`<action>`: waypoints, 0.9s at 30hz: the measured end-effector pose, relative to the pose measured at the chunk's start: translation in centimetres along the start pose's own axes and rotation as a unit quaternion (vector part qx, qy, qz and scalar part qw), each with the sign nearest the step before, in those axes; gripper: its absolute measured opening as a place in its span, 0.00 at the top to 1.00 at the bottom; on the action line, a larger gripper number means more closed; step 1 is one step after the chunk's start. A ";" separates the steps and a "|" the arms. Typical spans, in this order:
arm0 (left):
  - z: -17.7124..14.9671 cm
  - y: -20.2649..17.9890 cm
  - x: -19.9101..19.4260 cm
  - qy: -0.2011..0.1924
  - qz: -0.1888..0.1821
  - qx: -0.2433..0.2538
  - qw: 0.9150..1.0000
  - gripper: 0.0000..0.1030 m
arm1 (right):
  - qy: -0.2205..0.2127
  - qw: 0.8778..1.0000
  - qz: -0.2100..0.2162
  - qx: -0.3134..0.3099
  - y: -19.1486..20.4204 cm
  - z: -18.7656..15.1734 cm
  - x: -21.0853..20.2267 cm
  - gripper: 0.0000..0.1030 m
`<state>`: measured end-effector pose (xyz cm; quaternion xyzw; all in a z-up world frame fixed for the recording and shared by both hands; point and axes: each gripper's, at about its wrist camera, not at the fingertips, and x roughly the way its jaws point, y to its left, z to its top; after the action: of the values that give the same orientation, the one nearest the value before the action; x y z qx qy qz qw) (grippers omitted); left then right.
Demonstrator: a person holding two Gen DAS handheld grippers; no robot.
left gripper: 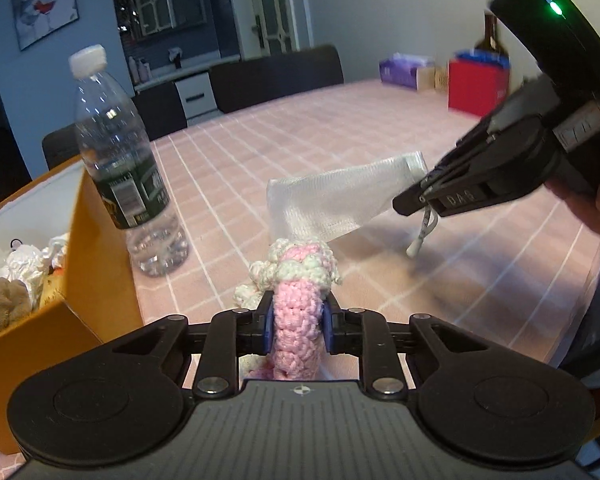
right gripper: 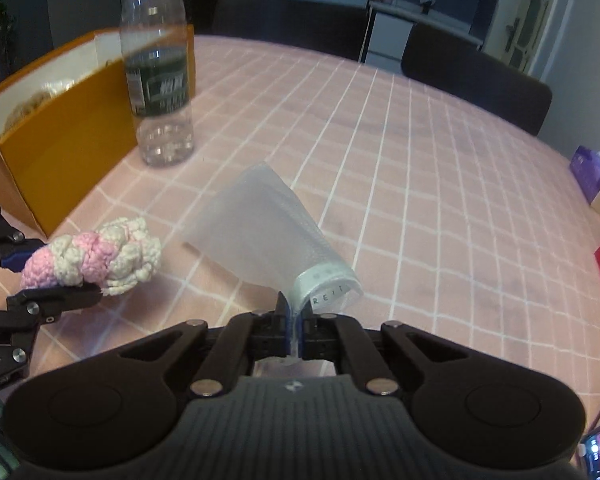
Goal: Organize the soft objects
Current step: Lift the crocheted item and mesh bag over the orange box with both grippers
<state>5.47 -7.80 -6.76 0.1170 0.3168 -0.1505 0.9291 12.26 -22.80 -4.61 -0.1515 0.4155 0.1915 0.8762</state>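
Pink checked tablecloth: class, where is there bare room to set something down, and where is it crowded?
Free: the wide tablecloth stretch between the water bottle, the dark chairs and the red bag. Crowded: the near-left corner, where the orange box, bottle, crochet toy and mesh pouch cluster.

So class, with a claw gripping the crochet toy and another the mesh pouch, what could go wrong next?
1. The right claw pinches only the mesh pouch rim, so the pouch may slip free.
2. The crochet toy in the left claw could knock the upright water bottle beside the orange box.

Pink-white crocheted toy (left gripper: pixel 298 316) and sheer mesh pouch (right gripper: pixel 268 232), both lifted.
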 end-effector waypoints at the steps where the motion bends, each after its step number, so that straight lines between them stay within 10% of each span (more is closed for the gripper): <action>1: 0.3 0.2 -0.5 -0.009 -0.003 -0.005 1.000 0.76 | -0.008 1.000 -0.003 0.000 0.0 0.2 -0.7 1.00; 13: 3.5 4.7 -7.9 -0.130 -0.020 -0.067 0.989 0.76 | -0.087 0.996 0.026 -0.006 2.2 1.6 -8.6 1.00; 27: 4.9 11.9 -11.0 -0.166 0.080 -0.070 0.980 0.76 | -0.164 0.978 0.103 -0.081 9.5 7.1 -12.0 1.00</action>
<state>4.11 3.97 5.36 0.0497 0.1575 -0.0702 0.9838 5.64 -13.93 8.13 -0.1453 0.2624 0.3360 0.8928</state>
